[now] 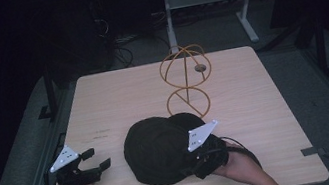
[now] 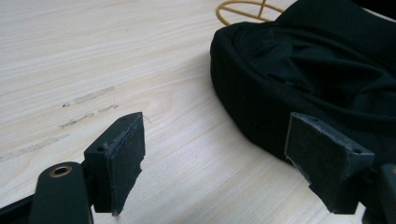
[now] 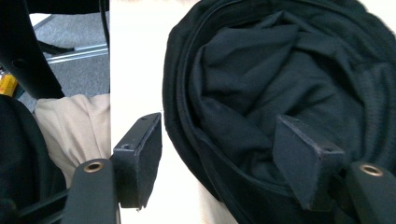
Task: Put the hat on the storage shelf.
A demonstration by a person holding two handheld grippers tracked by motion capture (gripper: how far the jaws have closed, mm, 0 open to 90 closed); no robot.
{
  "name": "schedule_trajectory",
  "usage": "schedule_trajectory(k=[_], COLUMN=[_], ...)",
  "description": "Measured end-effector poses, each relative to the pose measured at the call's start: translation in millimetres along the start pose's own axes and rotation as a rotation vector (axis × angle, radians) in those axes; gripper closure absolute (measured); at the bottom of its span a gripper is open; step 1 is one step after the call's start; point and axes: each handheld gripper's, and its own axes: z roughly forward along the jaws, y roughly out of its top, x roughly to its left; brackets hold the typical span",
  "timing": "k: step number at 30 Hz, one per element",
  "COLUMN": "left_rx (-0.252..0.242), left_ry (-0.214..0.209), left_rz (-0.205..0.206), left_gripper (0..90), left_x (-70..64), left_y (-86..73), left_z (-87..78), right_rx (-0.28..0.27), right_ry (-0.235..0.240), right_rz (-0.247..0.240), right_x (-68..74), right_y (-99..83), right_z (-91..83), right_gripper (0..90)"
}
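A black cap [image 1: 162,151] lies upside down near the front edge of the table [image 1: 266,106], a yellow wire stand [image 1: 186,81] just beyond it. The right gripper [image 3: 217,158] straddles the cap's rim (jaws spread wide, nothing pinched); the left gripper [image 2: 215,158] waits spread just left of it. Closing squarely on the stiff band, not loose lining, should give a firm hold.

A black fabric cap [image 1: 162,148] is seen lying upside down on the light wooden tabletop [image 1: 104,107], near its front edge. The hollow is turned upward, with soft dark lining crumpled inside. The thick rounded rim is rested on the wood, just in front of a yellow wire stand [image 1: 185,76].
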Motion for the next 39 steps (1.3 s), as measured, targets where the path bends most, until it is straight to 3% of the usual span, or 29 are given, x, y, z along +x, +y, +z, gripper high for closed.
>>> schedule_trajectory(k=[9,12,26,39], left_rx=[-0.002,-0.003,-0.001,-0.003], left_ry=[0.0,-0.001,-0.001,0.002], left_rz=[0.0,-0.001,0.002,0.003], left_gripper=[19.5,19.5,19.5,19.5], left_x=[-0.1,-0.4,-0.9,-1.1], left_y=[0.2,0.3,0.5,0.6], left_z=[0.4,0.7,1.2,1.3], right_rx=[0.026,0.031,0.064,0.132], right_ry=[0.03,0.04,0.032,0.024], right_rz=[-0.014,-0.039,-0.062,-0.07], right_x=[6.3,8.4,15.8,20.0], right_y=[7.2,11.0,18.5,19.8], right_z=[17.6,25.3,44.1,60.3], right_gripper=[40.1,45.1,56.7,64.2])
